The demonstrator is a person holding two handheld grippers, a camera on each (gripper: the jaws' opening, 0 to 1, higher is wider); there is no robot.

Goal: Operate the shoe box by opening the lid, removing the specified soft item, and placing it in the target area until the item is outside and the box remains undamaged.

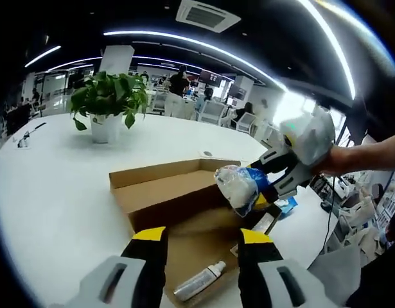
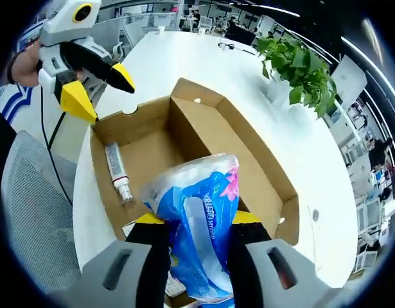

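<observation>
Tissue pack (image 2: pixel 200 224) clamped in right gripper (image 2: pixel 191 234), hanging above open shoe box (image 2: pixel 261 173) (slippery wrapper). Could slip back in if jaws loosen. Left gripper (image 1: pixel 202 247) jaws spread, empty; could dent box, over white worktop (image 1: pixel 56 179).

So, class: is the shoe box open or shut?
Open: the shoe box shows its bare interior, its lid folded back, a bottle lying inside.

pack (image 2: pixel 200 224) base cut off, bottle (image 1: pixel 200 281) label unreadable
</observation>
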